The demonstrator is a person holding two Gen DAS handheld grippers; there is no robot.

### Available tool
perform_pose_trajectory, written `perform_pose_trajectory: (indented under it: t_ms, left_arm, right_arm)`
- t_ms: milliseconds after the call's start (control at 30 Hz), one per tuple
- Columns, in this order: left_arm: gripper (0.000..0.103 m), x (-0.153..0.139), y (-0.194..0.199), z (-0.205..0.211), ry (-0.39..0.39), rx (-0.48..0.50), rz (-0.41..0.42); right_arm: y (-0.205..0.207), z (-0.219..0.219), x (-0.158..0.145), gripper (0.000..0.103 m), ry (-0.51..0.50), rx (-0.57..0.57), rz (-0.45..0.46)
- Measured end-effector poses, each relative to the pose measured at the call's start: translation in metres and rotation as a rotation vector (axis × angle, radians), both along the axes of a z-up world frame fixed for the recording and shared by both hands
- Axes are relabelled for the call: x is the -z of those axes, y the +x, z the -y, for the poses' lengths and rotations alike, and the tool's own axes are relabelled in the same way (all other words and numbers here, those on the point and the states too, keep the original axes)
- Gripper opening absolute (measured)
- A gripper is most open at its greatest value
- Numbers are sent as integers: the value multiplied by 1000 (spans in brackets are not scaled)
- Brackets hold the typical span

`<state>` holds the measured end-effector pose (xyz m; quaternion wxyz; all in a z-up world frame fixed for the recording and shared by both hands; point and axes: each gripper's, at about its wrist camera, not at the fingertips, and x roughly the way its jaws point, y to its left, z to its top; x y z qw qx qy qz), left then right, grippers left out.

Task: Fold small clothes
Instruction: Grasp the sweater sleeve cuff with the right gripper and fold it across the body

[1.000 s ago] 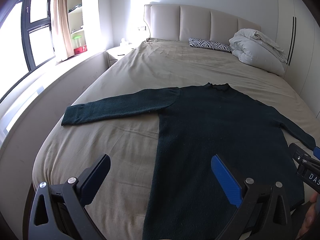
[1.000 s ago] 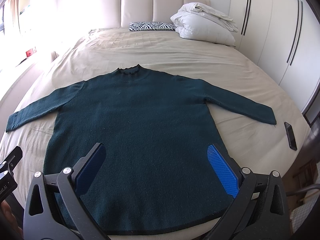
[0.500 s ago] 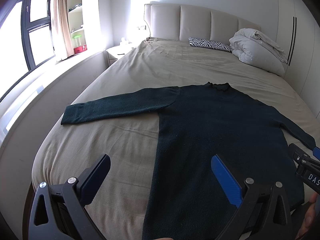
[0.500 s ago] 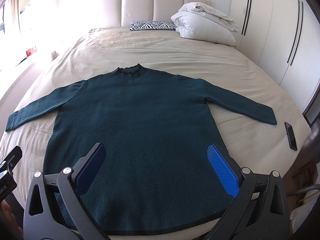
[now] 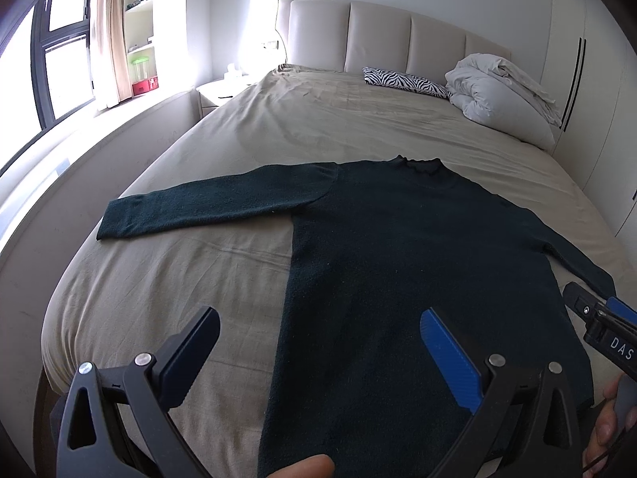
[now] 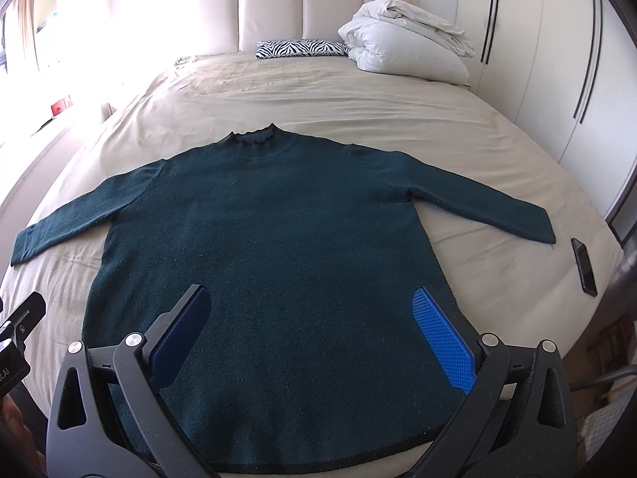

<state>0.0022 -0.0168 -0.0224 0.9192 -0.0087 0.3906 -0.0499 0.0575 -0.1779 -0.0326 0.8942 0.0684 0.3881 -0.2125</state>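
Little is changing since the earlier frames: both grippers are holding nearly the same pose over the foot of the bed (image 6: 358,103), and a fingertip (image 5: 306,469) is now showing at the lower edge of the left wrist view. Left gripper (image 5: 318,352) is hovering with its jaws spread wide and gripping nothing; one finger is hanging over bare sheet and the other over the left side of the sweater (image 5: 418,259). Right gripper (image 6: 314,330) is likewise hovering with jaws spread and empty, both blue pads (image 6: 442,338) lying over the lower body of the sweater (image 6: 278,239).

The dark green sweater is lying flat on the beige sheet, face up or down cannot be told, with its hem running along the near edge of the bed and its collar (image 6: 253,137) pointing toward the headboard (image 6: 302,4). Both sleeves are stretching outward, the left sleeve (image 5: 207,207) reaching toward the window side and the right sleeve (image 6: 489,203) toward the wardrobe side.

A dark phone (image 6: 583,265) is resting on the sheet just beyond the right cuff, apart from it. A zebra-print pillow (image 6: 298,48) and a bundled white duvet (image 6: 406,47) are sitting at the head of the bed, well apart from the sweater. A hand (image 5: 609,418) is showing at the right edge of the left wrist view.
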Motion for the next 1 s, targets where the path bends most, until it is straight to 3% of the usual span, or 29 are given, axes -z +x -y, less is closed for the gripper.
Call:
perform_pose_trajectory:
  t_ms: [100, 200, 300, 367, 433, 467, 533, 633, 833, 900, 1000]
  left_arm:
    - [103, 8, 6, 3, -33, 32, -25]
    - [103, 21, 19, 7, -85, 55, -79]
    - [103, 31, 29, 9, -129, 58, -79]
    - [103, 35, 36, 8, -226, 92, -59]
    - [103, 43, 47, 12, -334, 164, -94]
    - [103, 48, 52, 17, -336, 174, -128]
    - [103, 57, 61, 30, -264, 200, -197]
    - [103, 66, 69, 34, -265, 180, -231]
    - [103, 74, 83, 27, -304, 169, -232]
    - [103, 77, 87, 25, -328, 178, -244]
    - [103, 79, 89, 22, -353, 189, -256]
  right_arm:
    - [-1, 33, 4, 103, 103, 3, 55]
    - [-7, 98, 14, 103, 230, 58, 128]
    - [-23, 193, 32, 103, 345, 219, 193]
    - [-42, 259, 47, 101, 419, 351, 253]
    - [-63, 323, 65, 96, 505, 470, 307]
    - [-72, 351, 75, 93, 543, 524, 319]
    - [-88, 403, 99, 85, 636, 602, 348]
    - [-105, 456, 130, 72, 737, 697, 361]
    - [-111, 516, 151, 66, 762, 732, 450]
    - [-105, 532, 154, 57, 769, 750, 452]
    - [-91, 551, 158, 30, 752, 769, 427]
